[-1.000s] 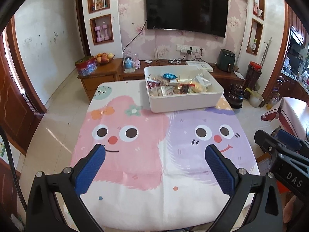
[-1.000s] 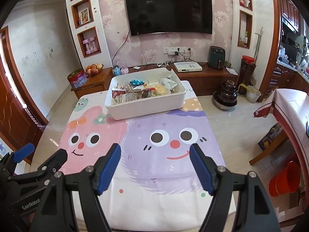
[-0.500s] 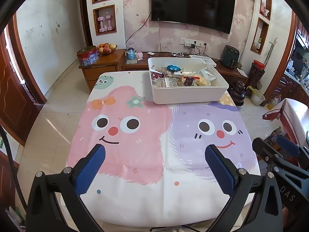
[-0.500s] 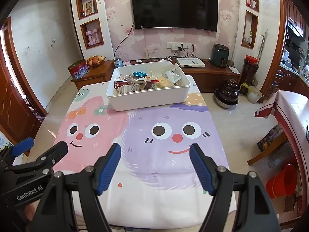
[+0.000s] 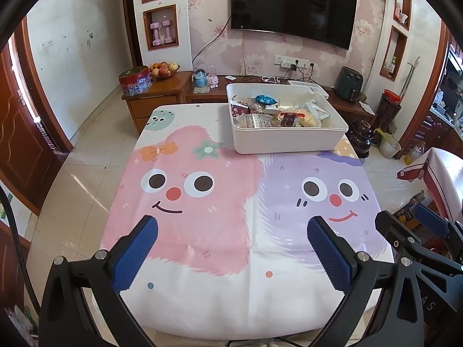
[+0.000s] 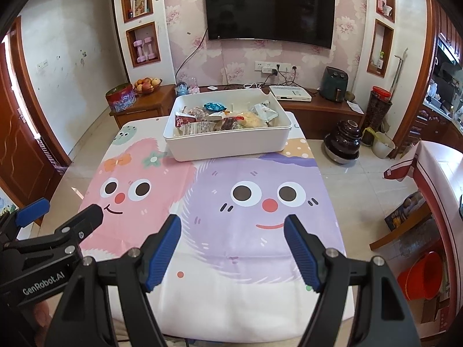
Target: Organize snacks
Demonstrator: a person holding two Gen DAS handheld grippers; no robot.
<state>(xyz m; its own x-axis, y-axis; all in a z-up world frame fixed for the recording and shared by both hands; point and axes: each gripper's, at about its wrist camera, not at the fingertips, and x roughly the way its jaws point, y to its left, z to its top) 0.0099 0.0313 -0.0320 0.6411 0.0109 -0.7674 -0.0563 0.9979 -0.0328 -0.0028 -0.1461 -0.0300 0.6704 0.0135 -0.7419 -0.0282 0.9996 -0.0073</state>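
— One white bin (image 6: 228, 141) holds all the snacks (image 6: 222, 118); it sits at the far end of the tabletop (image 6: 231, 248), toward its right side, on the cartoon cloth.

— How many packets are inside?

— Hard to count. They overlap in a heap, and the near wall of the bin hides the lower ones. A blue shiny wrapper (image 5: 264, 99) lies on top toward the back, a silvery pouch (image 6: 264, 111) toward the right; labels are too small to read.

— And the claws?

— Two, both with fingers spread apart and holding nothing. The left claw (image 5: 231, 248) hangs over the near edge of the tabletop, the right claw (image 6: 232, 248) just beside it; each camera catches only part of the other one at its border. Both are well apart from the bin.

— Anything in the way?

— Only bare cloth lies between them and the bin. Beyond it: a wooden sideboard (image 6: 144, 101) with a fruit bowl (image 6: 148, 84) and a round tin (image 6: 120, 96), one television (image 6: 269, 11) on the wall, a dark jar (image 6: 343, 141) on the floor, and an orange bucket (image 6: 421, 277) at the right.
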